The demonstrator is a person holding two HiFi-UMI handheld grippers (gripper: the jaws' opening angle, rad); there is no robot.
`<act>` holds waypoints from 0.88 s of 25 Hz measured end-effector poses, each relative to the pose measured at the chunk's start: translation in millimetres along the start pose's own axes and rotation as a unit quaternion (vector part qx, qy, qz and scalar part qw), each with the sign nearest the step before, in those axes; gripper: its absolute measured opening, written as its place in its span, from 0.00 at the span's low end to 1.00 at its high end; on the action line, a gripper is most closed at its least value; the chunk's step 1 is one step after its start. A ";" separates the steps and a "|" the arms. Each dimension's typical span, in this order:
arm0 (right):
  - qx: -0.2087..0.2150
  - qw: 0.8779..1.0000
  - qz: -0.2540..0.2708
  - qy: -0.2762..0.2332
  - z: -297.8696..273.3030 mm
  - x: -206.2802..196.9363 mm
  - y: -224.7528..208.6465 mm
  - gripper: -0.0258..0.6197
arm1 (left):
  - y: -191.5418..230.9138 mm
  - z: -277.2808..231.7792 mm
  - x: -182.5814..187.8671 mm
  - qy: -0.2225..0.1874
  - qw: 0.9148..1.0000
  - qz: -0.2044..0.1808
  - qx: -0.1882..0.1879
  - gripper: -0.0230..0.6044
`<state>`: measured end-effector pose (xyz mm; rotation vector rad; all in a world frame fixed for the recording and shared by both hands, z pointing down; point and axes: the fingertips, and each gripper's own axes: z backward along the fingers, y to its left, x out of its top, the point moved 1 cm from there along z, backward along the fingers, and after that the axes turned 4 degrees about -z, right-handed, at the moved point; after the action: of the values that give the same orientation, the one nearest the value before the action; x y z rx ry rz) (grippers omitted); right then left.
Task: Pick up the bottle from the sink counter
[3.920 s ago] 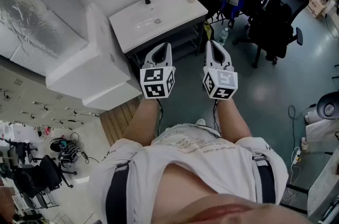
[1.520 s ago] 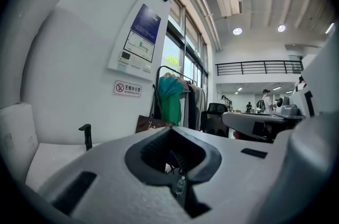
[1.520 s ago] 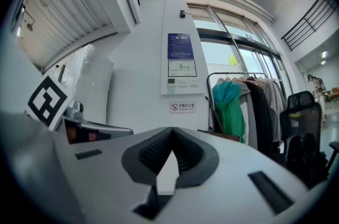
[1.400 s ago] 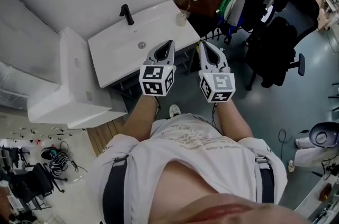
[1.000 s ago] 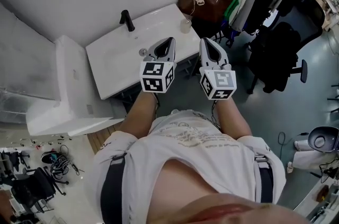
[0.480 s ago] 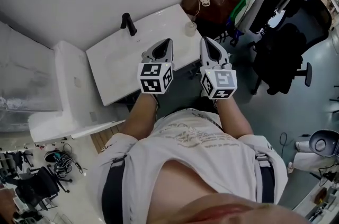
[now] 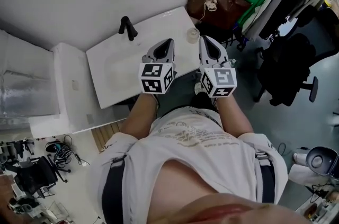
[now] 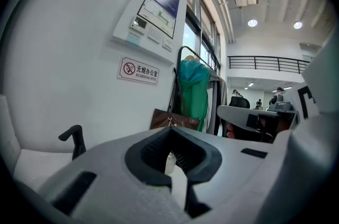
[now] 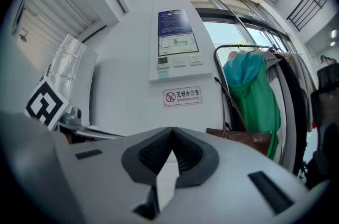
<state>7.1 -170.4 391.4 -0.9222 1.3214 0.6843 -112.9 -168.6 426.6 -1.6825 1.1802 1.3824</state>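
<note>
Approach stage. Bottle (image 7: 194,34) untouched at bench (image 7: 119,72) corner. Left gripper (image 7: 167,43) and right gripper (image 7: 204,40) short of it, fingers closed, empty. Next: open right fingers, reach.

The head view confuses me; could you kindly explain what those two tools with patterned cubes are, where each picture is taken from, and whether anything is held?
There is no robot here. A person holds a two-jaw gripper in each hand, and the patterned cubes are part of those grippers. The head view comes from a camera on the person's head looking steeply down. It shows the left gripper and the right gripper held out toward a white sink counter. The other two pictures come from a camera riding on each gripper, looking along its jaws. On the counter stand a black faucet and, near its right corner, a small pale bottle. A brown bag is beyond it. Both grippers' jaws are closed and hold nothing, and the bottle stands untouched.
</note>
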 end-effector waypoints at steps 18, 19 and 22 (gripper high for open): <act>0.107 0.994 -0.006 0.029 -113.6 4.2 -100.6 0.07 | 18.9 -129.5 21.6 0.023 0.996 0.014 0.085 0.07; 0.116 0.993 -0.006 0.032 -119.3 2.2 -103.6 0.07 | 20.3 -133.2 20.6 0.026 0.995 0.017 0.093 0.07; 0.153 0.987 -0.004 0.041 -134.5 -5.5 -105.0 0.07 | 26.8 -137.7 14.0 0.034 0.992 0.028 0.121 0.07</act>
<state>28.7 -338.2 414.6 -0.7112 1.4470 0.4250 -84.3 -305.2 446.3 -1.5463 1.3843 1.1694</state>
